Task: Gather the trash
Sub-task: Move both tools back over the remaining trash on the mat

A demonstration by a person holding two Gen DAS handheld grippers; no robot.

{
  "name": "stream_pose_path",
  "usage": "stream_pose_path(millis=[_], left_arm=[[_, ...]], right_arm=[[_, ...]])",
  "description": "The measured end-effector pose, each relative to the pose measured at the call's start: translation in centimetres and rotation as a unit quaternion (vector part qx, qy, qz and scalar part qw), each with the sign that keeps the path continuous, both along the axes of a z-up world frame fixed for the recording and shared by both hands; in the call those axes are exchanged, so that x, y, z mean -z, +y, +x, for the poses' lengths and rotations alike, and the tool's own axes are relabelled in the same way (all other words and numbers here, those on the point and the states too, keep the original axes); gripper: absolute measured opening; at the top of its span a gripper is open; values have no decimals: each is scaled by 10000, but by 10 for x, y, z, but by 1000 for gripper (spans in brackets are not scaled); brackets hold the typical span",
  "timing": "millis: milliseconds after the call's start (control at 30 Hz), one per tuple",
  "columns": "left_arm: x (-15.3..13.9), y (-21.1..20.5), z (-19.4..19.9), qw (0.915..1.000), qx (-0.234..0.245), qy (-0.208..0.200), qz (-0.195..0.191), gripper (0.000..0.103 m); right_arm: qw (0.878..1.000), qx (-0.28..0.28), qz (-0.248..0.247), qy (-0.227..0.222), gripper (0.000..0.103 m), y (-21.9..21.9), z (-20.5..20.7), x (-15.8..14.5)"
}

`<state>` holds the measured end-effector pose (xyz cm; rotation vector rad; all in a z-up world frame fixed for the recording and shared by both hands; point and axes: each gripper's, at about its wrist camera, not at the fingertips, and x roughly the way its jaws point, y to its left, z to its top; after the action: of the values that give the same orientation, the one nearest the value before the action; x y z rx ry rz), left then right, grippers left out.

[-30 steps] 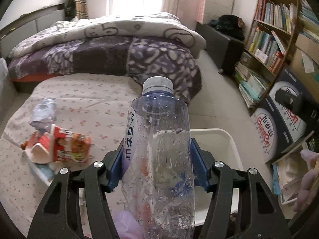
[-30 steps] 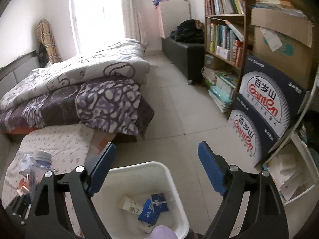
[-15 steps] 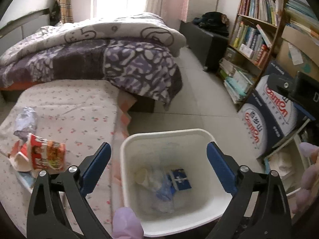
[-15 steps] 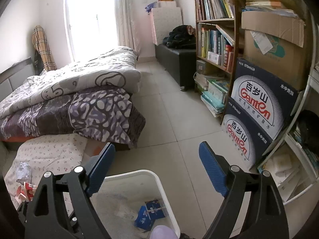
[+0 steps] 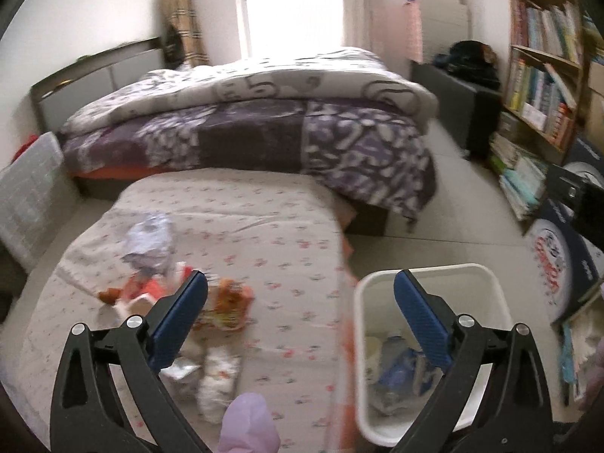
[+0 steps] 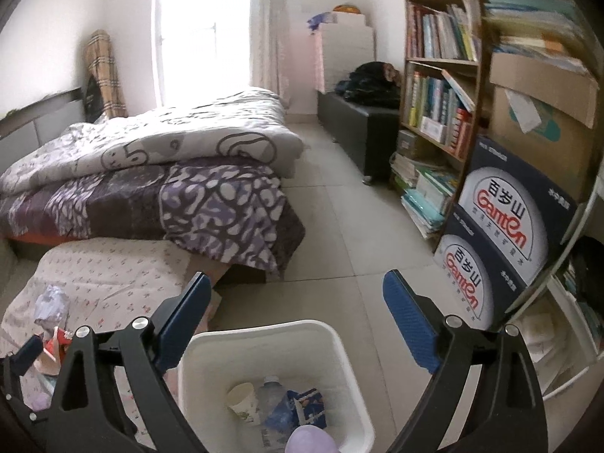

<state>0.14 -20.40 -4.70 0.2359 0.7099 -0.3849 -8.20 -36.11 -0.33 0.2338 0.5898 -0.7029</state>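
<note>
Your left tool (image 5: 300, 315) has just opened (nothing inside); bring it down over the red wrapper (image 5: 226, 302), lower left, and close gently.

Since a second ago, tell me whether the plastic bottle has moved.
Yes. The plastic bottle has left the left gripper, whose fingers have just been opening with nothing between them, and now lies down inside the white bin beside the paper cup.

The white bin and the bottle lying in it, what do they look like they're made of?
The bin looks like moulded plastic: smooth, evenly white, with thin walls and a rounded rim. The bottle seems to be clear thin plastic: the trash under it shows through, and its cap is pale. The blur leaves finer surface detail open.
</note>
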Motion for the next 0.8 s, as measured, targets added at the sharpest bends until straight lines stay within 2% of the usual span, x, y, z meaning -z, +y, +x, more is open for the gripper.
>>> stream_pose_path(millis=[400,800], left_arm=[[4,68,31,9968,-782,185,48,95],[16,133,60,9869,-1518,475,264,95]], right_arm=[[9985,-514,-69,173,90,55,34,7],[9935,-1056,79,421,90,106,74,23]])
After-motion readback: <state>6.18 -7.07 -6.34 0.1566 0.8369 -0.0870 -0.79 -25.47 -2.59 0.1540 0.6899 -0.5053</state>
